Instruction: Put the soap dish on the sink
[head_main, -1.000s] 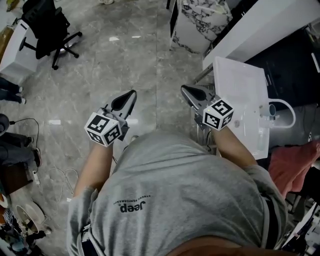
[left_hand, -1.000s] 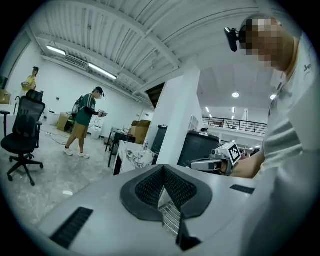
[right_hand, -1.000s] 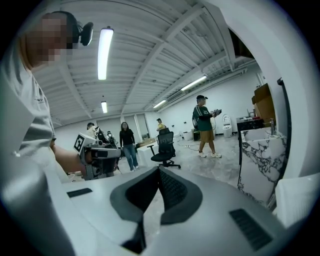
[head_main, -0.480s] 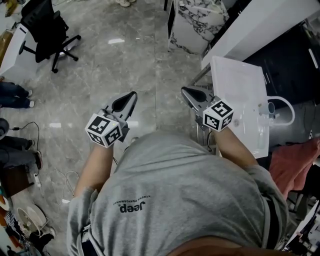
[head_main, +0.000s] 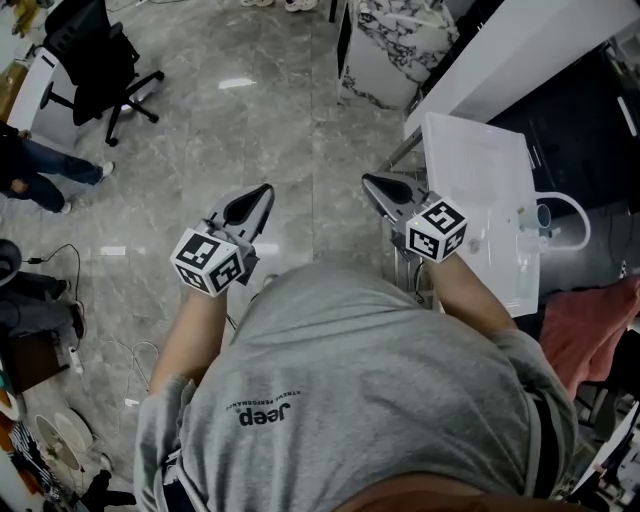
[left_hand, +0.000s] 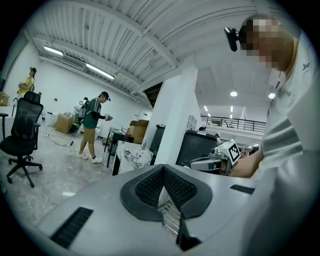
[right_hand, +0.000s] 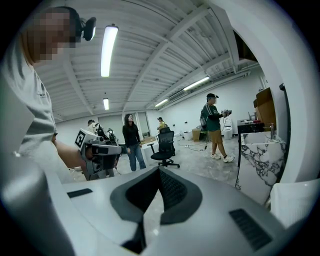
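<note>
A jeans-clad bystander has stepped in at left as your grey left gripper and right gripper hang pinched together, empty, near the white rectangular sink.

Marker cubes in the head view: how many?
2. One marker cube on the left hand-held gripper, over the floor; the other on the right hand-held gripper, beside the sink. None hidden.
</note>
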